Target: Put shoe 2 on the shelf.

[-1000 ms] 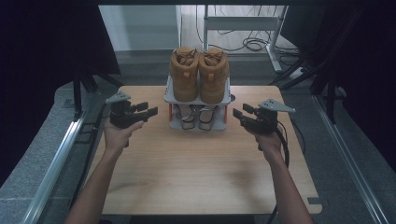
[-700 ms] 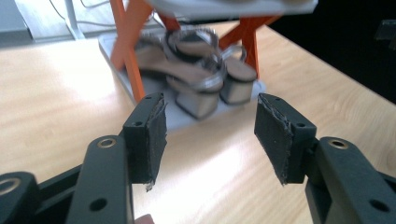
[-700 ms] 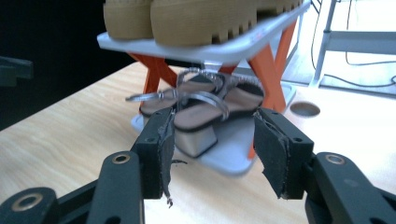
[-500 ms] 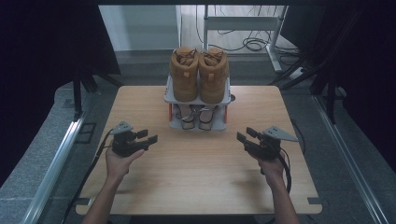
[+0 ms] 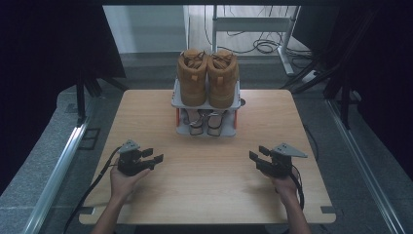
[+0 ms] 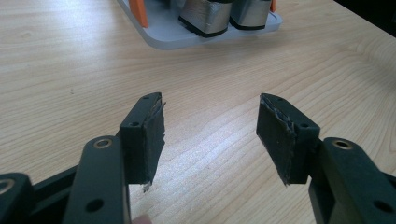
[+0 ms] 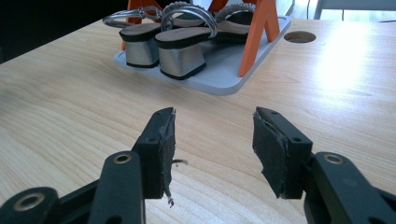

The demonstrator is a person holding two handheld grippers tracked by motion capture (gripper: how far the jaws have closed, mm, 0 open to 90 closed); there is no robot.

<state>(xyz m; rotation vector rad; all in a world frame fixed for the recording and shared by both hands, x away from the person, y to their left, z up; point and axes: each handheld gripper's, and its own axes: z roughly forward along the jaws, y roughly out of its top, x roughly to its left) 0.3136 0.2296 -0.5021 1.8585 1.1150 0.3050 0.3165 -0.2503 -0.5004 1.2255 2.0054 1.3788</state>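
Observation:
A small two-tier shoe rack stands at the far middle of the wooden table. A pair of tan boots sits on its top shelf. Silver block-heel sandals rest on the lower shelf, heels towards me. My left gripper hovers low over the table at the near left, open with nothing between its jaws. At the near right my right gripper is equally low, open and empty. The left gripper view shows the gripper over bare wood, sandal heels ahead. The right gripper faces the sandals on the grey rack base.
Orange uprights carry the rack's shelves. A round hole pierces the tabletop beside the rack. Metal rails run along both sides of the table, and cables lie on the floor beyond it.
Both hands have dropped and drawn back from beside the rack to the near part of the table. Both grippers stay open and empty.

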